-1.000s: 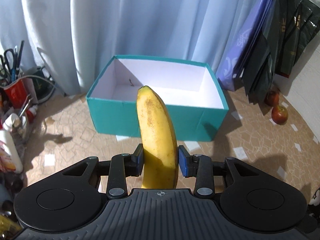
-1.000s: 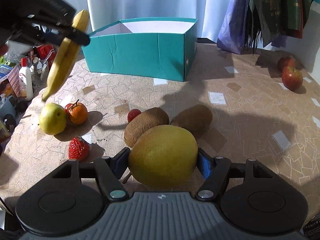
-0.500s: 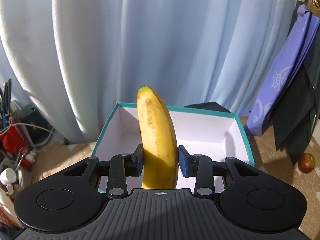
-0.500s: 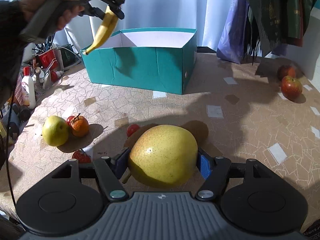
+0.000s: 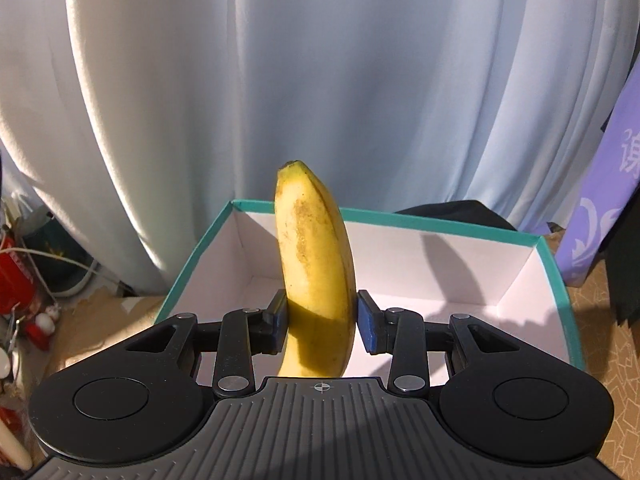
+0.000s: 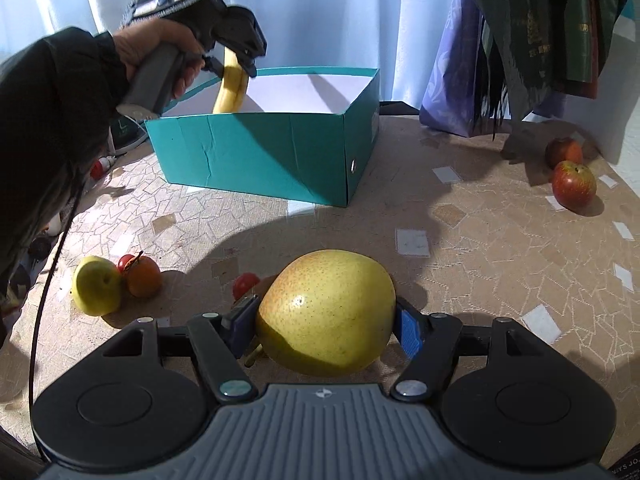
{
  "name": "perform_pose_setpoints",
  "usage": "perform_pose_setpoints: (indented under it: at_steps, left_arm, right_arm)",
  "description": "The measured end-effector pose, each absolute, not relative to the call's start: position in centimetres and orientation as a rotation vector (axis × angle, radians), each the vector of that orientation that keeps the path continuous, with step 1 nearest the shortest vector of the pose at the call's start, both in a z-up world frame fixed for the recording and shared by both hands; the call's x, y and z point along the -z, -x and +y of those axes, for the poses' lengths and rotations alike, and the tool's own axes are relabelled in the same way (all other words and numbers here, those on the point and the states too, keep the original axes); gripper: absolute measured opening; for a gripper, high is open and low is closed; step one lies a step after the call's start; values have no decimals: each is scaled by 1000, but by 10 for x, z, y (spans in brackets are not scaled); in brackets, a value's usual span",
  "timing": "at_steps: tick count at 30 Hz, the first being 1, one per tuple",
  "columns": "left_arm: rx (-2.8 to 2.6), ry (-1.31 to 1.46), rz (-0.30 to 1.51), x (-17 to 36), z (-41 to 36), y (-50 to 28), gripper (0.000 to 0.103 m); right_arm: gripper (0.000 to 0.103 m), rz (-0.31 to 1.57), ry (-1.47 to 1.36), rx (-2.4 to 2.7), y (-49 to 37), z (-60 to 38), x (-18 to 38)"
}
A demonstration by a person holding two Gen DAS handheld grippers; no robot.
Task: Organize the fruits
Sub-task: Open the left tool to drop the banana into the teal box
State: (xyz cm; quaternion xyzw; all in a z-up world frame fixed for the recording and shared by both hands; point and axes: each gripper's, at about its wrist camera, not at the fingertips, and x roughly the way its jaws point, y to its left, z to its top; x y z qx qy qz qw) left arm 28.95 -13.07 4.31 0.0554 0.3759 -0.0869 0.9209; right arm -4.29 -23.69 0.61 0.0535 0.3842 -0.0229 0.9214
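My black gripper body hides the lower end of the yellow banana [image 5: 316, 264] and the near wall of the teal cardboard box [image 5: 560, 280].

White curtains [image 5: 280, 80] filled the upper part of the left wrist view, with a red container [image 5: 14, 280] and a white cable [image 5: 60, 258] at the left edge. In the right wrist view, dark bags [image 6: 552, 24] and a purple bag [image 6: 452, 80] hung at upper right above the patterned tablecloth [image 6: 480, 240].

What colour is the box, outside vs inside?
The box is teal outside and white inside; the right wrist view shows both best.
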Motion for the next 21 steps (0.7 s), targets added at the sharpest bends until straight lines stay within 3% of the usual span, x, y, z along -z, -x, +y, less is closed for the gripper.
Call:
perform_pose_setpoints:
  at_steps: [14,21]
  left_arm:
    - [150,-143,842,-5,-124,-286,40]
    - [130,-171,798,-9,-132,-285,54]
  right_arm:
    - [70,744,-112,56,28,-242,-13]
    - [70,718,-109,63,23,-244,-19]
